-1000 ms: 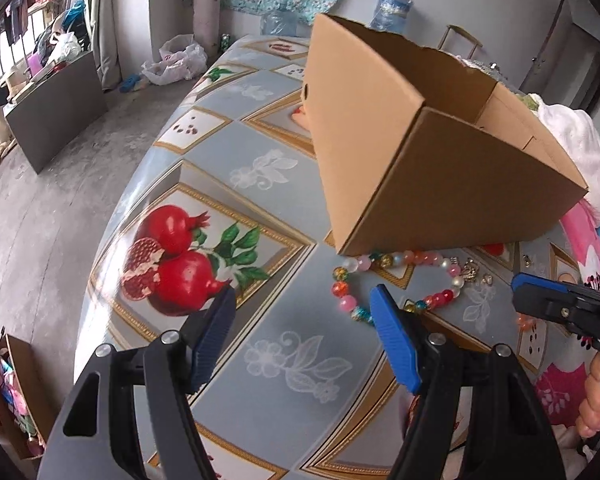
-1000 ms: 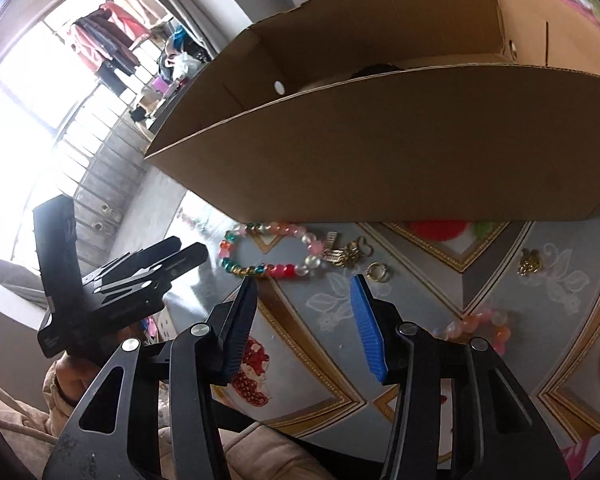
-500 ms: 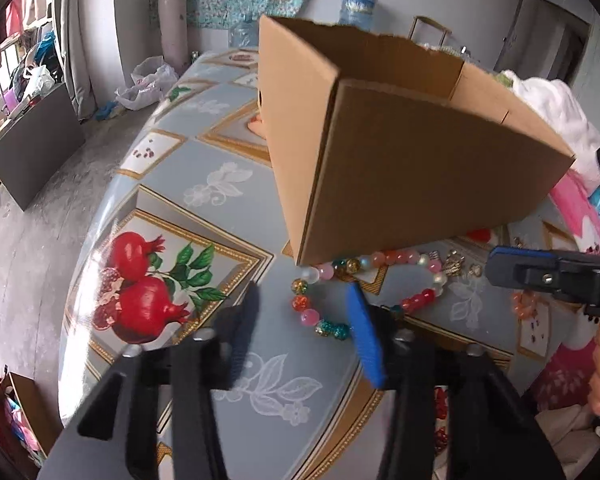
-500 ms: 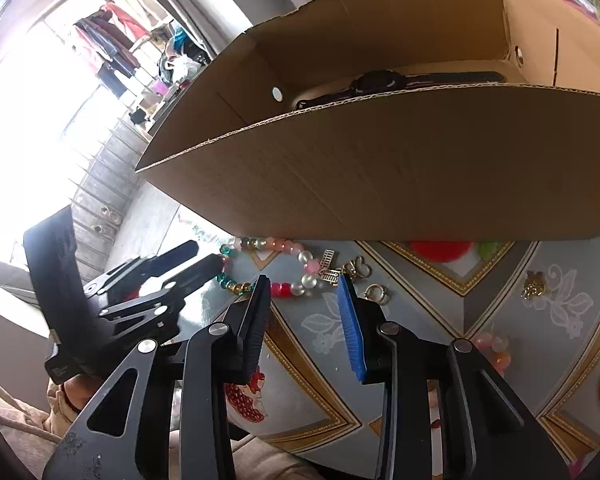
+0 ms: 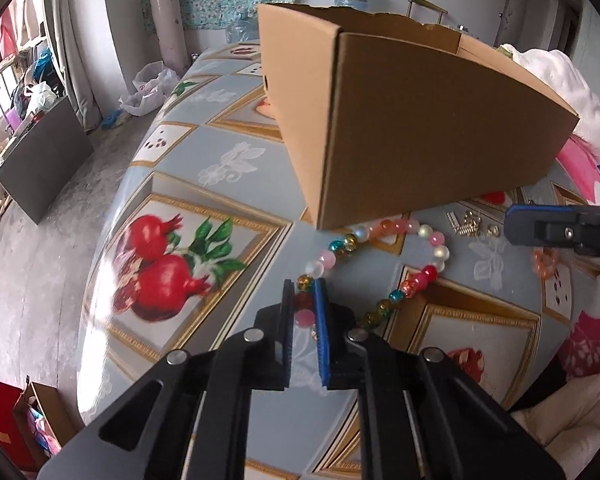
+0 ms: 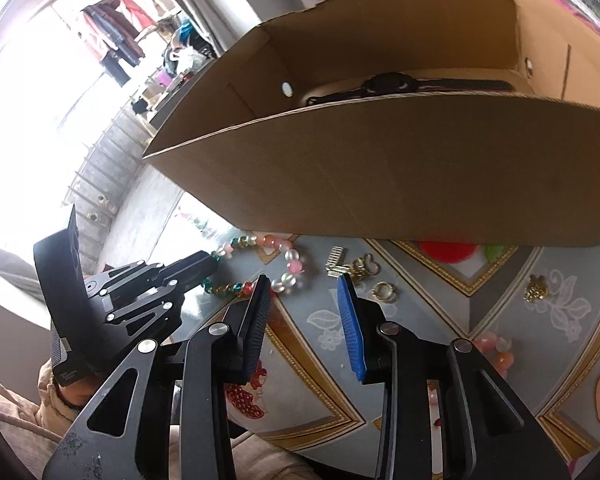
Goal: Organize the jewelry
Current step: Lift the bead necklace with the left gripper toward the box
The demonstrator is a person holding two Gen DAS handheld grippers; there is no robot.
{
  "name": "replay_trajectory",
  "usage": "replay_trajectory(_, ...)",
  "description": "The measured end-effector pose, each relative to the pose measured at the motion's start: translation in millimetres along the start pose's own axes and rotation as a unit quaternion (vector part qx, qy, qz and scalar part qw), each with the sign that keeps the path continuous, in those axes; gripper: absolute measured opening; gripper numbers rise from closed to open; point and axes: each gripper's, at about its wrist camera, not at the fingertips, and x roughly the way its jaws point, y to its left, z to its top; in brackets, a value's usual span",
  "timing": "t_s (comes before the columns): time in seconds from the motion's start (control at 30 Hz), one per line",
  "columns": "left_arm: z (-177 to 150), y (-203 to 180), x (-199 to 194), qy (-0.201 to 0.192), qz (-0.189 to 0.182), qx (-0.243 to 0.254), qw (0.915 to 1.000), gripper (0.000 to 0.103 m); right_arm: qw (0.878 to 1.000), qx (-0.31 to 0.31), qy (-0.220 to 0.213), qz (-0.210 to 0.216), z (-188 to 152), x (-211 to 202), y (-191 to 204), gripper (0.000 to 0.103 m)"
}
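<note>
Closing since before, left gripper (image 5: 305,294) now pinches bead bracelet (image 5: 396,256).

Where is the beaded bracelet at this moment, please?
The beaded bracelet lies on the table just in front of the cardboard box, its near end pinched in the left gripper.
</note>
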Motion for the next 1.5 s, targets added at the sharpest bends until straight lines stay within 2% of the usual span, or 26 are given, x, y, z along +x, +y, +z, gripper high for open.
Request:
replay_trajectory(0.2, -2.4, 4.8, -1.3, -0.002, -0.004, -0.011, 0.9999, 0.01, 0.999, -0.039, 0.018, 0.0, 8.9, 21.4, 16.1, 0.029)
replay_trajectory(0.27, -1.9, 3.3, -1.2, -0.002, -0.002, -0.009, 1.0, 0.01, 0.999, -0.044, 0.022, -0.005, 12.1, 28.1, 19.2, 0.025)
replay_trajectory(0.4, -1.4, 2.9, -0.6, -0.001, -0.005, -0.013, 0.9999, 0.01, 0.998, -0.047, 0.029, -0.01, 16.8, 39.2, 19.5, 0.024)
replay_trajectory(0.67, -2.5, 8.1, -0.9, 0.0, -0.016, -0.028, 0.9995, 0.01, 0.996, -0.079, 0.033, -0.04, 20.3, 53.5, 26.5, 0.024)
replay_trajectory(0.8, -1.9, 9.9, 0.4, 0.002, -0.021, -0.035, 0.9992, 0.01, 0.993, -0.096, 0.036, -0.055, 19.2, 59.4, 32.3, 0.016)
replay_trajectory(1.1, 2.0, 14.4, 3.0, 0.004, -0.026, -0.052, 0.9983, 0.01, 0.992, -0.107, 0.032, -0.06, 15.8, 62.2, 41.0, 0.012)
replay_trajectory(1.27, 4.0, 11.8, 3.3, 0.008, -0.03, -0.049, 0.9983, 0.017, 0.992, -0.107, 0.031, -0.057, 12.7, 57.7, 37.2, 0.013)
replay_trajectory(1.33, 5.7, 9.1, 3.7, 0.009, -0.034, -0.048, 0.9983, 0.024, 0.992, -0.107, 0.03, -0.055, 12.3, 56.5, 35.4, 0.012)
replay_trajectory(1.5, 7.9, 2.8, 5.4, 0.009, -0.019, -0.036, 0.9991, 0.026, 0.992, -0.108, 0.028, -0.054, 13.1, 54.3, 32.9, 0.013)
